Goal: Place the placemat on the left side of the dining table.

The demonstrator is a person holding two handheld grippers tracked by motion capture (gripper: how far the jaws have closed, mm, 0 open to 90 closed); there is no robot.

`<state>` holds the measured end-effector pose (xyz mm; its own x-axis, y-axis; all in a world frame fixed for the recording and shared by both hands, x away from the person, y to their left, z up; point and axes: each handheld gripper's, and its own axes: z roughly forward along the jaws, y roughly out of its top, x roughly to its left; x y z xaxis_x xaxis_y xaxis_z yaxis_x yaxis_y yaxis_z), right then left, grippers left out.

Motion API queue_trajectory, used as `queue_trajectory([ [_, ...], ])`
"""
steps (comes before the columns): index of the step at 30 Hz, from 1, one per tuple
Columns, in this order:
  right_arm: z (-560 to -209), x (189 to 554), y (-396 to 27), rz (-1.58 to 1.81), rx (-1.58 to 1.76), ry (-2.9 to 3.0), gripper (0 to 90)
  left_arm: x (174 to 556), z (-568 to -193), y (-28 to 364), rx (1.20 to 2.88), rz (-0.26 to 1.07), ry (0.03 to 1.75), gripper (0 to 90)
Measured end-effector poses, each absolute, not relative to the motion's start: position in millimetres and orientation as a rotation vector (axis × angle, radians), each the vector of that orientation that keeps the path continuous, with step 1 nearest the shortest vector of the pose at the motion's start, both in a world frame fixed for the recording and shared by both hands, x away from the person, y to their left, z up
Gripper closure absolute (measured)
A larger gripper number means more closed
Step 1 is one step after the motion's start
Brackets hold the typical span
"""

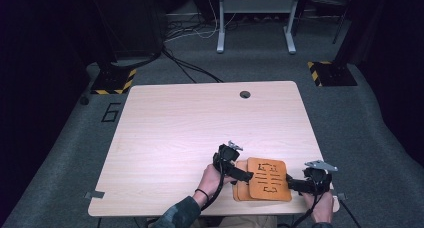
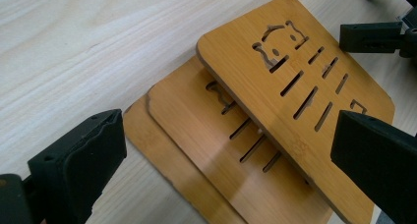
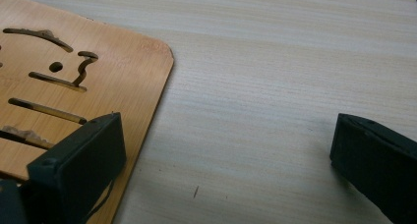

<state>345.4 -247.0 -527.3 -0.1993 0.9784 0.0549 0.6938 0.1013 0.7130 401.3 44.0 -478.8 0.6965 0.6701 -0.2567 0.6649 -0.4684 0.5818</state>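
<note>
The left gripper (image 2: 221, 160) has its jaws spread wide, and between them lies a stack of three bamboo trivets (image 2: 236, 135). The top trivet (image 2: 305, 101) carries a cut-out animal face and a row of slots; it sits skewed on the middle trivet (image 2: 196, 130), which shows the same slots, and a thin strip of the bottom trivet (image 2: 147, 140) peeks out beneath. Neither jaw touches the wood in the left gripper view. Beyond the top trivet that view also catches the dark jaw tips of the right gripper (image 2: 378, 37).

The right gripper (image 3: 221, 170) is likewise spread wide. In the right gripper view one jaw hangs over the top trivet's (image 3: 98, 86) rounded corner, perhaps brushing it, though contact cannot be told; the other jaw stands over bare table (image 3: 275, 86).

The high view places the stack (image 1: 264, 180) near the table's (image 1: 190, 128) near edge, towards its right corner. There the left gripper (image 1: 245, 175) sits at the stack's left edge and the right gripper (image 1: 295, 184) at its right edge, each held by a hand (image 1: 212, 178).
</note>
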Motion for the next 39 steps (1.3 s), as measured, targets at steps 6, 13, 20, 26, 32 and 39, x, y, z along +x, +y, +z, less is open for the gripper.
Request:
queue_trajectory([
  [6,-527,345,-247,0.869,1.631,1.949,0.0,402,-484,29,2.257,-0.021,1.005,1.7],
  [13,-527,345,-247,0.870,1.631,1.947,0.0,402,-487,20,2.254,-0.054,1.006,5.1],
  [20,-527,345,-247,0.869,1.631,1.947,0.0,400,-491,15,2.266,-0.081,0.999,20.4],
  [26,-527,345,-247,0.870,1.631,1.948,0.0,398,-491,10,2.280,-0.091,0.997,33.1],
  [32,-527,345,-247,0.870,1.640,1.941,0.0,400,-488,15,2.250,-0.126,1.022,40.5],
  [39,-527,344,-247,0.872,1.651,1.924,0.0,400,-480,17,2.216,-0.139,1.018,46.3],
])
